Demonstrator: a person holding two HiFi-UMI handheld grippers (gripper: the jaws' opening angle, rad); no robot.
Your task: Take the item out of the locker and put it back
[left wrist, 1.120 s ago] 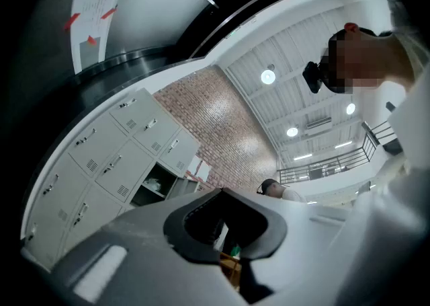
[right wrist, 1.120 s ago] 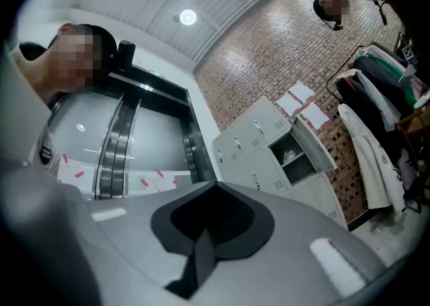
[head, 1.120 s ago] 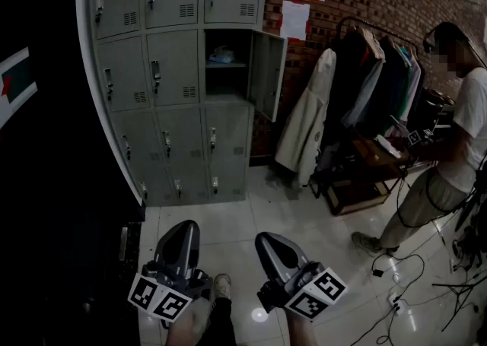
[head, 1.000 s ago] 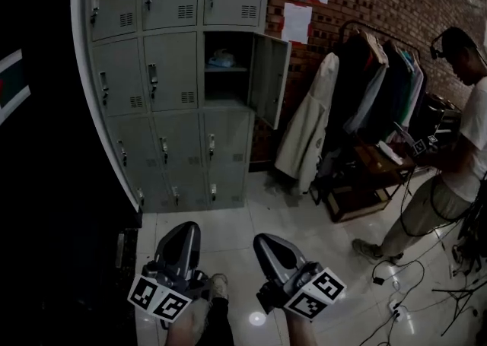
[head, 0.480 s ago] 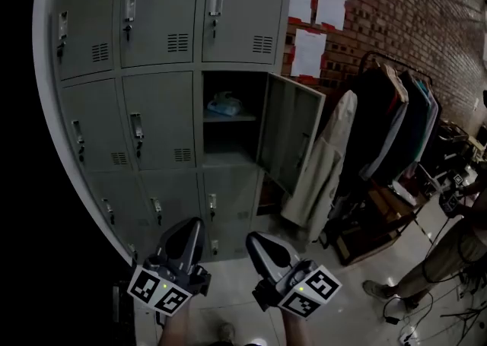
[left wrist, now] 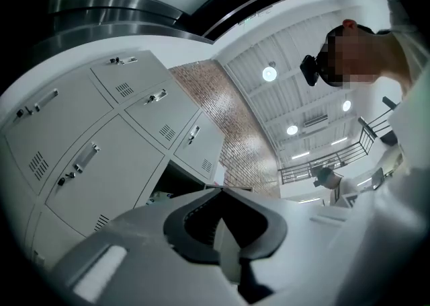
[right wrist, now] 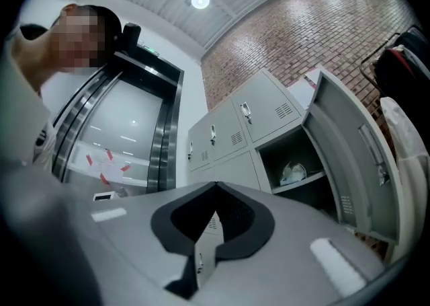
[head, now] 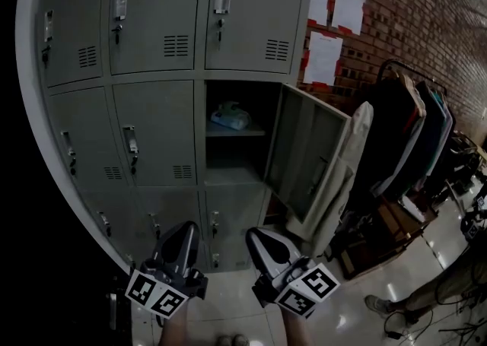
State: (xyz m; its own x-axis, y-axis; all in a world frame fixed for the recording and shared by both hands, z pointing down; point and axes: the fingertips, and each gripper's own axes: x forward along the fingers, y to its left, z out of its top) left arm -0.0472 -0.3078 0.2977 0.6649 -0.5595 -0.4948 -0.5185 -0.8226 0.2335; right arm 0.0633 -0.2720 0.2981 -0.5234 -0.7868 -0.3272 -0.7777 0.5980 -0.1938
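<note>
2 tools: left tool (head: pixel 186 228), right tool (head: pixel 254 235) pressed together, empty | item (head: pixel 230 117) on shelf (head: pixel 243 131) of open locker (head: pixel 200 143), 12 o'clock | risk: I shove it deeper (jaws unopened) or clip door (head: pixel 308 150) at 2 o'clock

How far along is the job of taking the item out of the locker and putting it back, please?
Done: the locker door stands open. In hand: nothing; the left gripper and right gripper are both shut and empty, held low before the lockers. Left: the item lies on the shelf inside, so reaching in, taking it out and putting it back all remain.
</note>
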